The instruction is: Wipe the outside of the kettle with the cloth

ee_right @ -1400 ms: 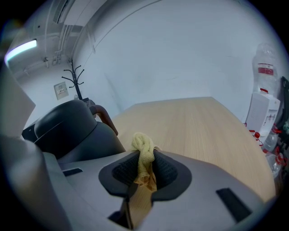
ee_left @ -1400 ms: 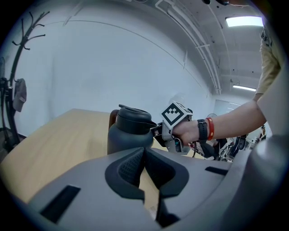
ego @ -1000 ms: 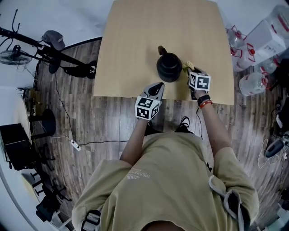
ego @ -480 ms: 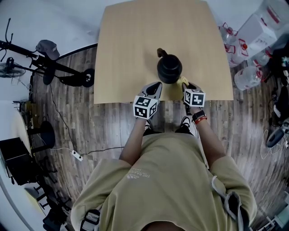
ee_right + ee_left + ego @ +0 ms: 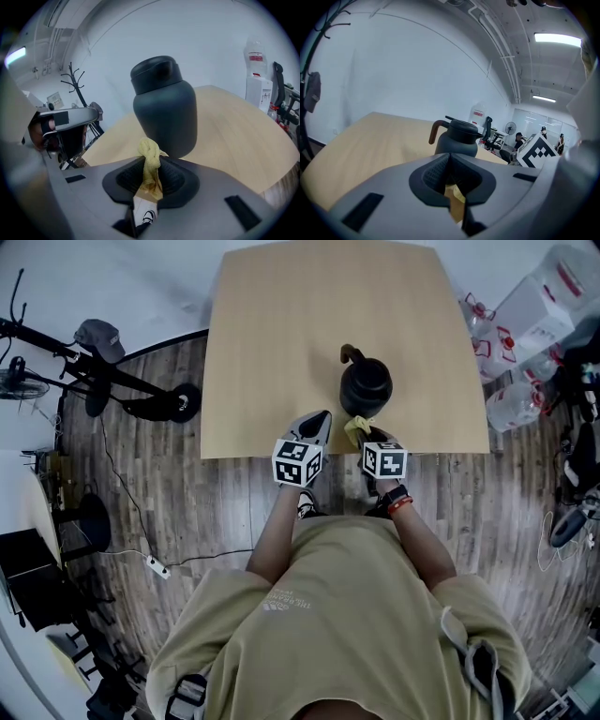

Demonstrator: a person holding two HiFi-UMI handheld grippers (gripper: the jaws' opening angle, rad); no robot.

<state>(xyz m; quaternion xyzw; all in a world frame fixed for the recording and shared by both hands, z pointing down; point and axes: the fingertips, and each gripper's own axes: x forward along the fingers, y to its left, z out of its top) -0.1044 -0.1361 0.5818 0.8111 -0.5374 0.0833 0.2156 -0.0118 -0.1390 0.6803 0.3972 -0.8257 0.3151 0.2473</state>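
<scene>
Two forearms point(image 5: 277, 526) forward; cloth point(image 5: 150, 161) in right tongs point(image 5: 150, 180).

Left gripper point(image 5: 322, 418) jaws together, right gripper point(image 5: 366, 435) jaws pinching cloth point(image 5: 150, 151)

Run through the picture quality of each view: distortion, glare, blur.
Head view: fisheye bows the table edges; light is even and the kettle is sharp. Left gripper view: the ceiling strip light flares at top right; the left gripper body, up close, looks soft. Right gripper view: dark vignette at the corners; the cloth pinched in the right gripper is crisp, and the kettle bulges.
</scene>
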